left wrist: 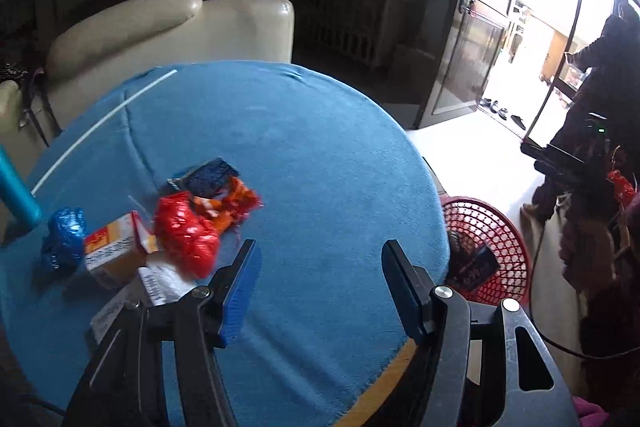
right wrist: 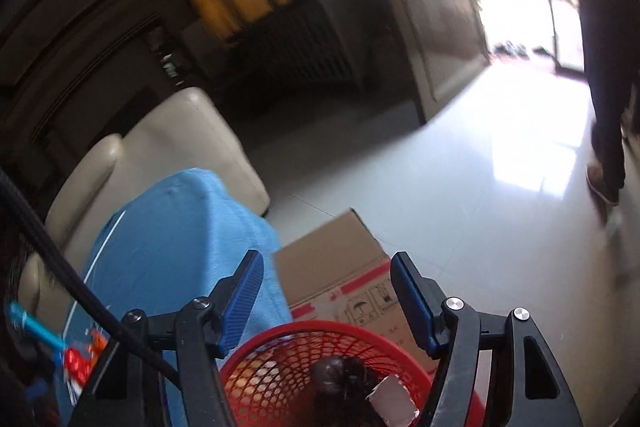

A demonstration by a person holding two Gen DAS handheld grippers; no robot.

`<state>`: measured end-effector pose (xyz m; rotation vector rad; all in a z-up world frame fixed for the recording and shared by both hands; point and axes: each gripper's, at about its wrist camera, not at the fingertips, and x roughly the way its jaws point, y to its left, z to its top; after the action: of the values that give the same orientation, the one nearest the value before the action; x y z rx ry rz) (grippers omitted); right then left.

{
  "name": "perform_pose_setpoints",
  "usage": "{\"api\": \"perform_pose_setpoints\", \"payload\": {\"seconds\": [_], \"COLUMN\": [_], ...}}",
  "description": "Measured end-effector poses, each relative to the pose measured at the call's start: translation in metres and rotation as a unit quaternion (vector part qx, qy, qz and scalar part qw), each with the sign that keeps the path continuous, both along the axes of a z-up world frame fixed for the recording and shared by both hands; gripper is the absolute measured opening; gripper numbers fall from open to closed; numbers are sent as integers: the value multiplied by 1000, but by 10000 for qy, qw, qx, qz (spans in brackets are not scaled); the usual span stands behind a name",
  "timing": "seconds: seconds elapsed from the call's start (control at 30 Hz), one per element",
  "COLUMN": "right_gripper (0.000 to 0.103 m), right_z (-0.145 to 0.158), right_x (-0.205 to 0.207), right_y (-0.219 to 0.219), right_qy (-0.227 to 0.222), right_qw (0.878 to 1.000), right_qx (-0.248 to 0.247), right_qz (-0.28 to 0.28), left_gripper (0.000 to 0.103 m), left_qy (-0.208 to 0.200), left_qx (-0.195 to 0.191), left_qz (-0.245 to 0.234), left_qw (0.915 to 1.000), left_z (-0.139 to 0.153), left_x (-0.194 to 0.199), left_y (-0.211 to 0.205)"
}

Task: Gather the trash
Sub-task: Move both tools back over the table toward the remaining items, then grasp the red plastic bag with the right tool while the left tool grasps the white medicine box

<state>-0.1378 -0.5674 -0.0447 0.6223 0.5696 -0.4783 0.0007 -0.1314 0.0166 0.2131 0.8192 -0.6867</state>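
Note:
Trash lies in a pile on the round blue-covered table (left wrist: 304, 147): a crumpled red wrapper (left wrist: 186, 233), an orange wrapper (left wrist: 234, 205), a dark blue packet (left wrist: 210, 177), a small orange-and-white carton (left wrist: 114, 247), a crumpled blue wrapper (left wrist: 62, 239) and white paper (left wrist: 160, 281). My left gripper (left wrist: 318, 287) is open and empty, over the table just right of the pile. My right gripper (right wrist: 326, 293) is open and empty above the red mesh basket (right wrist: 276, 343), which holds dark trash (right wrist: 340, 375) and a white scrap (right wrist: 392, 401). The basket also shows in the left wrist view (left wrist: 496, 227).
A cream sofa (left wrist: 168, 27) stands behind the table. A cardboard box (right wrist: 340, 267) sits on the pale floor beside the basket. A white straw (left wrist: 104, 125) lies on the table's far left. A teal object (left wrist: 14, 187) is at the left edge. A person (left wrist: 600, 79) stands near the open door.

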Motion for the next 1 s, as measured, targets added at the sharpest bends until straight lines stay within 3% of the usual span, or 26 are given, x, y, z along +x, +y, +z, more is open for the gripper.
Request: {"api": "perform_pose_setpoints", "payload": {"seconds": [0.23,0.5,0.73,1.0], "right_gripper": [70,70,71,71], "right_z": [38,53,61,61], "right_x": [28,73,79,92], "right_y": [81,185,238,268], "right_qy": [-320,-404,-414,-301], "right_qw": [9905,9595,9423,9281], "right_qx": [-136,35,-72,497], "right_qz": [1331,2786,3320,3677], "left_gripper": [64,65,69,71], "left_qy": [-564,-812,-802,-720], "left_qx": [-99,-164,-146,-127], "left_qz": [537,1190,1638,1992], "left_qw": [9969,9894,9831,9772], "left_z": [22,31,28,16], "left_x": [2,-2,-1,-1], "left_y": [50,118,158,194]}}
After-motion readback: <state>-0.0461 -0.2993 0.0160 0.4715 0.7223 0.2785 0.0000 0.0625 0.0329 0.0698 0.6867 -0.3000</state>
